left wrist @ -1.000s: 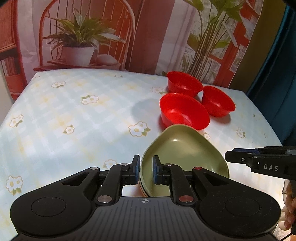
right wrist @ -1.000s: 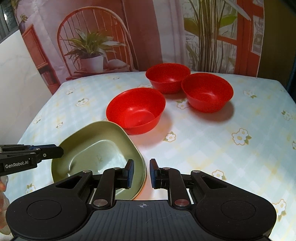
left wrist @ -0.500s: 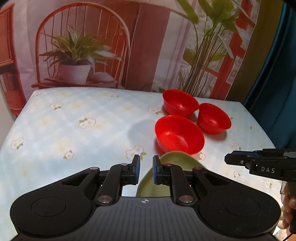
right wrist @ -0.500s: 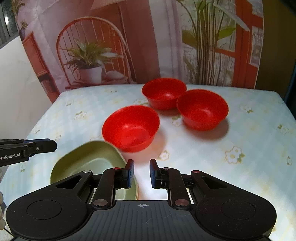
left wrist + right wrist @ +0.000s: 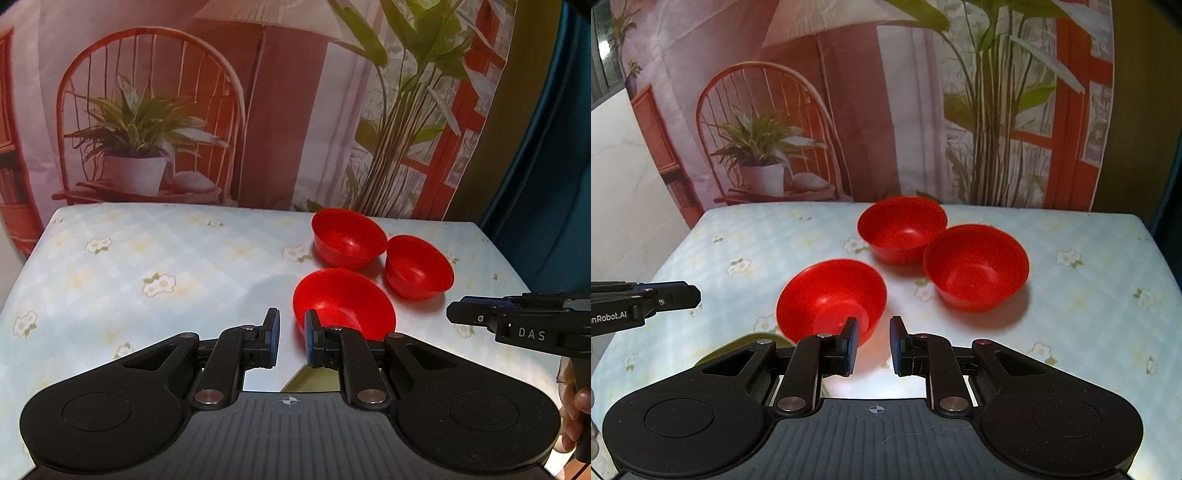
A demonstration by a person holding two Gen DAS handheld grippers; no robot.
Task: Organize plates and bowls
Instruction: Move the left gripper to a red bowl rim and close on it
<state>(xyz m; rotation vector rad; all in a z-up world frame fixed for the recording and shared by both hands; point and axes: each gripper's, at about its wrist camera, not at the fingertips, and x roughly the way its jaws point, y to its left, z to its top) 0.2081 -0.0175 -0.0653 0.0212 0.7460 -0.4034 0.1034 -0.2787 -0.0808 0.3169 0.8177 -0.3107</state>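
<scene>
Three red bowls stand on the flowered tablecloth: a near one, a far one and a right one. A green plate lies just in front of the near bowl, mostly hidden behind the gripper bodies. My left gripper is open and empty, above the table before the near bowl; it also shows in the right wrist view. My right gripper is open and empty; it also shows in the left wrist view.
The table is covered with a pale checked cloth with flowers. A printed backdrop of a chair and plants hangs behind the far edge. A dark blue curtain hangs at the right. A white wall stands at the left.
Both grippers have pulled back and risen away from the green plate, which has slipped almost out of view beneath them. The bowls have not moved.
</scene>
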